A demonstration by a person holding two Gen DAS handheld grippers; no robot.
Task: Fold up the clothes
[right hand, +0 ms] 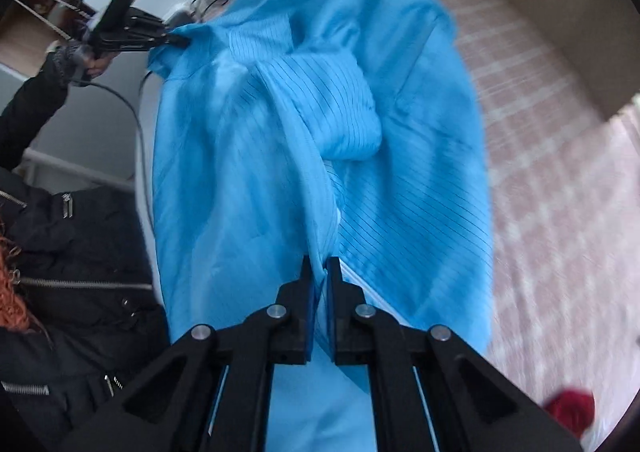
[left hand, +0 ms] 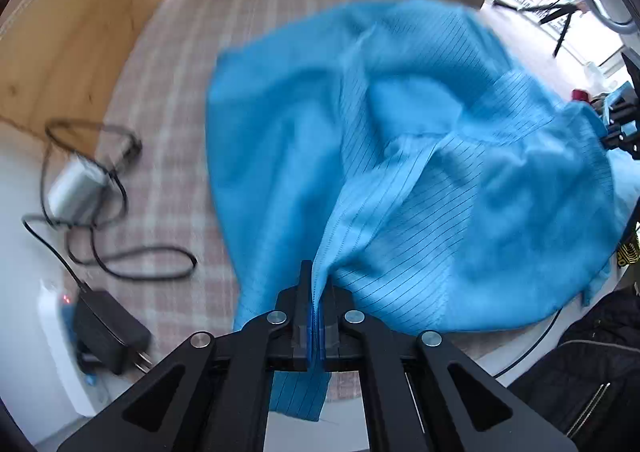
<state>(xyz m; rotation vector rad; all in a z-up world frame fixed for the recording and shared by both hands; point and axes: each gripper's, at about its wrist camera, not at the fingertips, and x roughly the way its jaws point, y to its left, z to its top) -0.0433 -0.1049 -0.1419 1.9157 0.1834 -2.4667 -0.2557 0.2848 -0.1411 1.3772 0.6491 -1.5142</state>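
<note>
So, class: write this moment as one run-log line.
left hand-held gripper: shut on blue garment | right hand-held gripper: shut on blue garment | surface: checked cover

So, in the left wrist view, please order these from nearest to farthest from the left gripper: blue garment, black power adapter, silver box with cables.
1. Blue garment, clamped in the left gripper.
2. Black power adapter, lower left.
3. Silver box, farther up the left.

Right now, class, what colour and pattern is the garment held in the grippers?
The garment is bright blue with thin dark pinstripes, clearest in the left wrist view.
</note>
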